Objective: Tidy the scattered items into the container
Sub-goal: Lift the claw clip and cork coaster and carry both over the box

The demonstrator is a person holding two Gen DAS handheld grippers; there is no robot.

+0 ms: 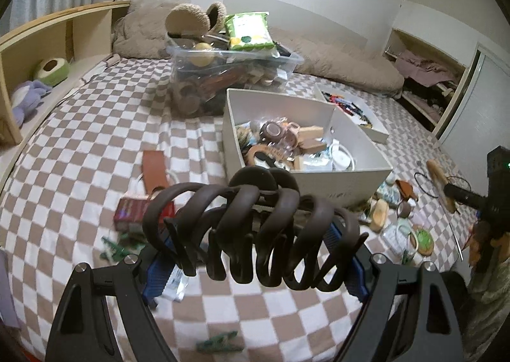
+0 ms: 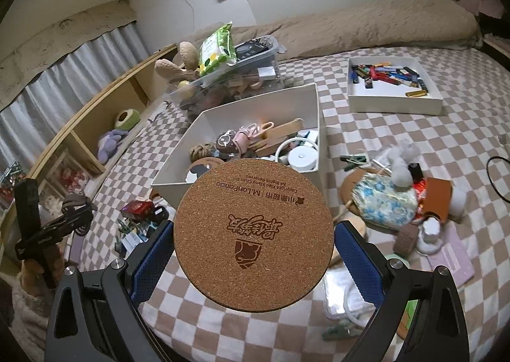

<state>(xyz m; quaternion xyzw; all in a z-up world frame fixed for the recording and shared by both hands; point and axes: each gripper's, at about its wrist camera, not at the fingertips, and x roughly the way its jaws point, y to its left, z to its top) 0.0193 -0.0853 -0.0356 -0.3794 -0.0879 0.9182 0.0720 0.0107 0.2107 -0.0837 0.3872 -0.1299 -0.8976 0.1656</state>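
Bed [image 1: 79, 145]: checkered brown-and-white cover, carrying everything below.
Clear plastic bin [image 1: 234, 57]: far ahead of the left claw, behind the white box, heaped with a green packet and plush slippers.
White box [image 1: 344, 185]: the container — straight ahead of both claws, its near wall just beyond their tips, already holding wooden pieces, a white tape roll and small oddments.
Shallow white tray [image 2: 395, 107]: ahead and right of the right claw, well apart from it, holding pens and markers.
Scattered pile [image 2: 387, 199]: just right of the right claw on the bed — a blue floral pouch, a grey plush, a brown card holder.
Cork coaster [image 2: 253, 234]: round, printed underside facing the camera, held level above the bed with its far edge over the box's near wall.
Hair clip [image 1: 251, 234]: large, dark brown, toothed, lifted off the bed just short of the box.
Left claw [image 1: 255, 266]: clamped on the hair clip.
Right claw [image 2: 255, 253]: blue pads pressed to the coaster's rim on both sides.
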